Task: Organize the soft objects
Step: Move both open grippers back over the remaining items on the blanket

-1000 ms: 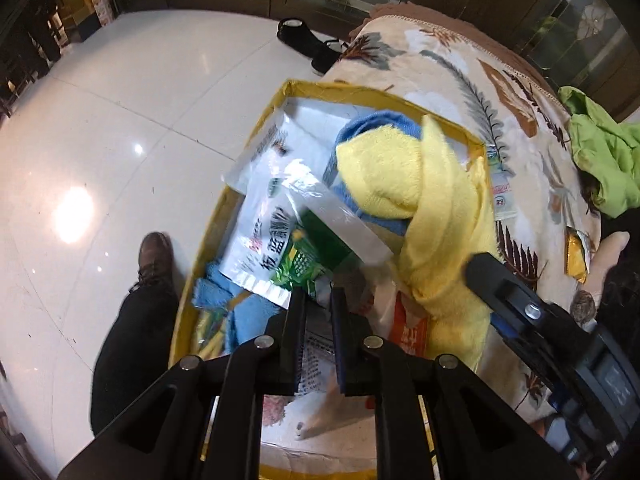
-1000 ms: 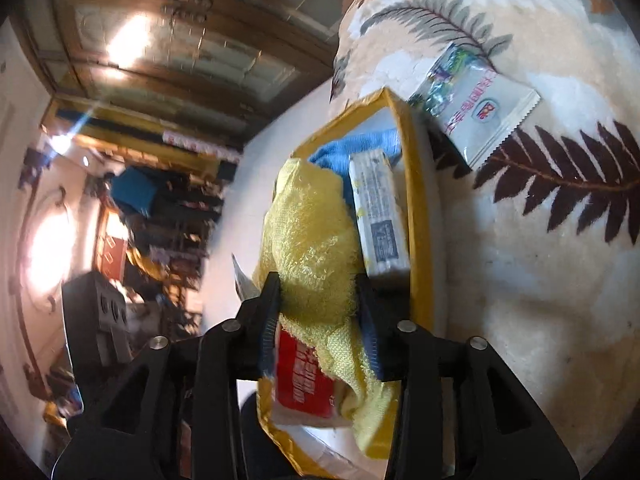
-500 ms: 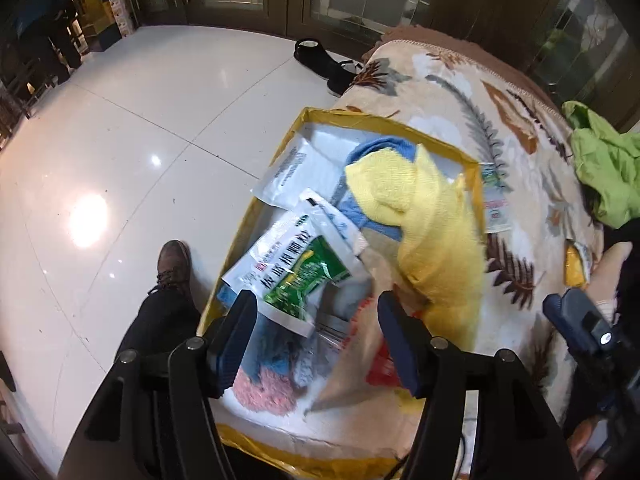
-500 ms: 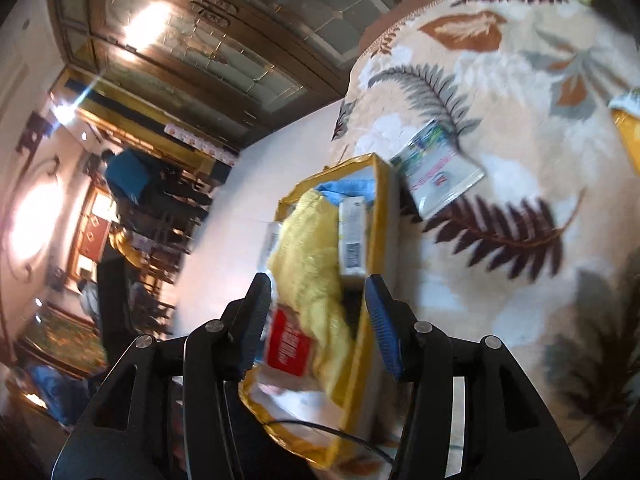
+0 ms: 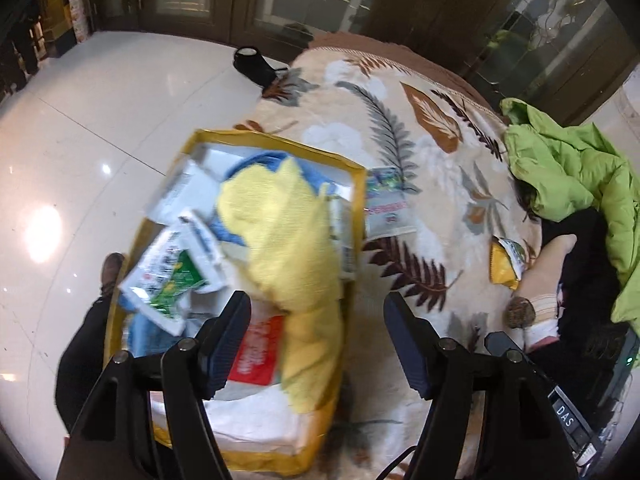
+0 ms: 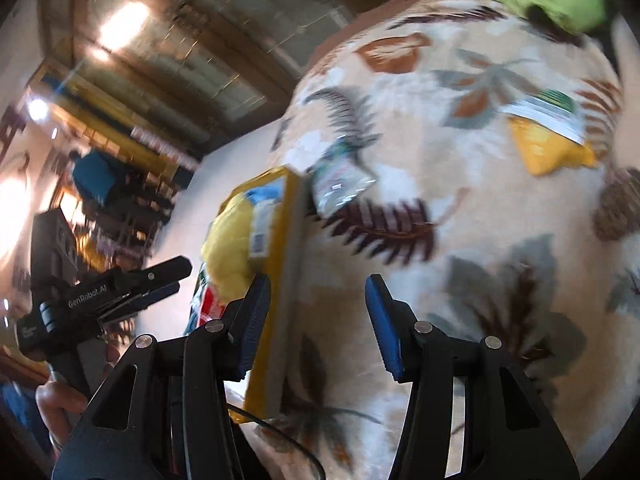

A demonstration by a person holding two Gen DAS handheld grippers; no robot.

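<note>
Over the box (image 5: pixel 356 200) at the bed's (image 5: pixel 420 152) left edge, the left gripper (image 5: pixel 316 328) has just been opening; its fingers stand wide and empty above the yellow towel (image 5: pixel 288 240) lying in the box. "GenRobot.AI" reads on its body. Further right, the right gripper (image 6: pixel 314 312) hangs wide open, holding nothing, astride the box rim, the towel just left.

Yellow towel (image 5: pixel 288 240), leaf-patterned blanket (image 5: pixel 420 168)

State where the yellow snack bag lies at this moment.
In the left wrist view the yellow snack bag lies on the leaf-patterned blanket, right of the yellow-rimmed box, below the green jacket.
</note>
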